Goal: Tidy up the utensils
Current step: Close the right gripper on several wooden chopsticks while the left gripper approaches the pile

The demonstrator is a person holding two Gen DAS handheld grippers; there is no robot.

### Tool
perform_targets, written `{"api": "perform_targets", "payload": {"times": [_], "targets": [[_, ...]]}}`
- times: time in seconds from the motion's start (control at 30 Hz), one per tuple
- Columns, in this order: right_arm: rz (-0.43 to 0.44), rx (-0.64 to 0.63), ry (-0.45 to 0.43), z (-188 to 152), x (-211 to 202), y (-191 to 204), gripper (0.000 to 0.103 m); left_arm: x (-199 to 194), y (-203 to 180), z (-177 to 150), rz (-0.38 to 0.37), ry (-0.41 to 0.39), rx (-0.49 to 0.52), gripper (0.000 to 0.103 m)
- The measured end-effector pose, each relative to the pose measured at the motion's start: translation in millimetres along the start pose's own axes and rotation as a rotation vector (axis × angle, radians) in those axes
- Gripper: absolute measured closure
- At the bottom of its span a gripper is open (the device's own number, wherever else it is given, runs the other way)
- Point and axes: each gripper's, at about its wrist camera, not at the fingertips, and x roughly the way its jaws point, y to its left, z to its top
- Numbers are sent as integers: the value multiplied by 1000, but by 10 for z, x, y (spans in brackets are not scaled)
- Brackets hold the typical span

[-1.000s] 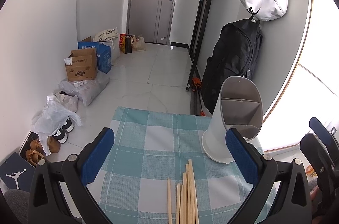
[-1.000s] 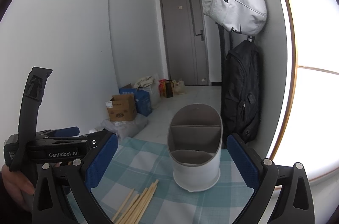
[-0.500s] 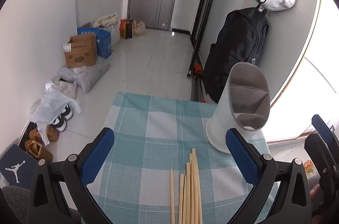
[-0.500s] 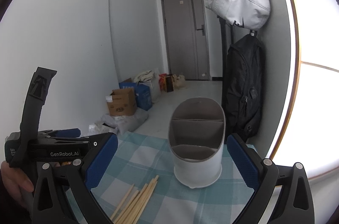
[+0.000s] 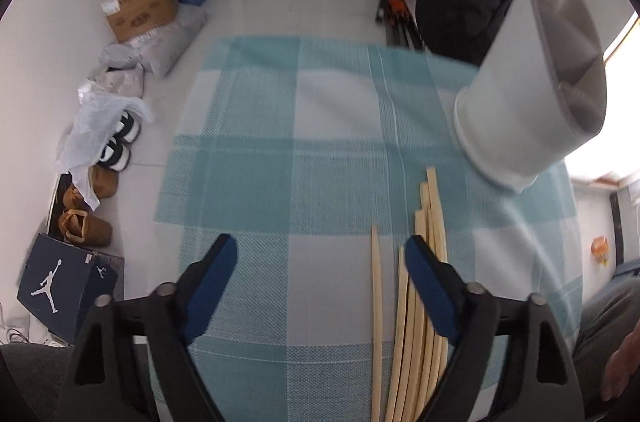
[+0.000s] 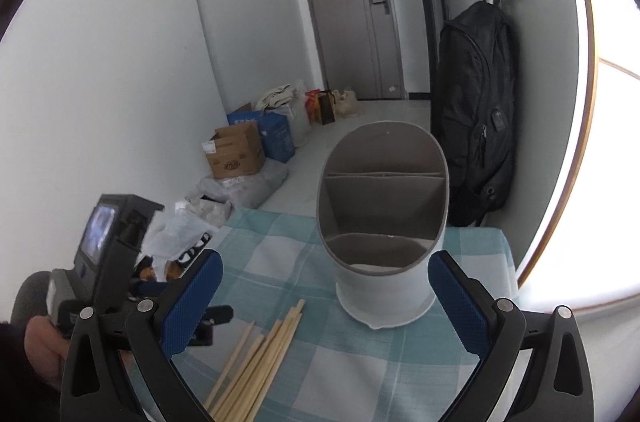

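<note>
Several pale wooden chopsticks [image 5: 424,262] lie in a loose bundle on the teal-and-white checked cloth [image 5: 280,162]. One chopstick [image 5: 375,286] lies slightly apart on the left. My left gripper [image 5: 320,246] points steeply down over them, jaws closing. The lone chopstick is between the jaws, the bundle is at the right finger [image 5: 430,286], and nothing is pressed. A white utensil holder [image 5: 520,110] with grey compartments stands at the far right. In the right wrist view my right gripper [image 6: 326,262] is open, framing the holder [image 6: 384,286], with the chopsticks [image 6: 260,354] to its lower left.
The left tool's black housing [image 6: 116,246] and a hand [image 6: 40,346] are at the left edge. Beside the table on the floor are cardboard boxes [image 5: 144,2], bags and shoes [image 5: 116,142]. A black backpack [image 6: 476,126] hangs on the wall behind the holder.
The left gripper has tipped downward and sunk toward the chopsticks, and its jaws have narrowed. The right gripper has dipped slightly and come a little nearer the holder.
</note>
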Motion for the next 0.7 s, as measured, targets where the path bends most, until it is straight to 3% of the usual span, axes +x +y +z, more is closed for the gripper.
{"api": "perform_targets", "payload": {"times": [0.23, 0.27, 0.4, 0.47, 0.53, 0.6, 0.7], "targets": [[52, 43, 12, 9, 10, -81, 0, 153, -92, -10, 19, 88, 30, 32], [54, 41, 9, 9, 0, -84, 0, 192, -113, -11, 27, 103, 39, 39], [59, 41, 3, 37, -11, -105, 0, 190, -234, 16, 76, 99, 90, 44], [68, 58, -1, 49, -22, -135, 0, 175, -236, 39, 60, 103, 79, 51], [74, 75, 2, 58, -31, -172, 0, 157, -267, 58, 51, 97, 90, 61], [76, 93, 10, 66, -41, -216, 0, 129, -317, 63, 37, 89, 115, 82], [86, 125, 19, 78, -65, -274, 0, 134, -383, 54, 7, 86, 134, 98]]}}
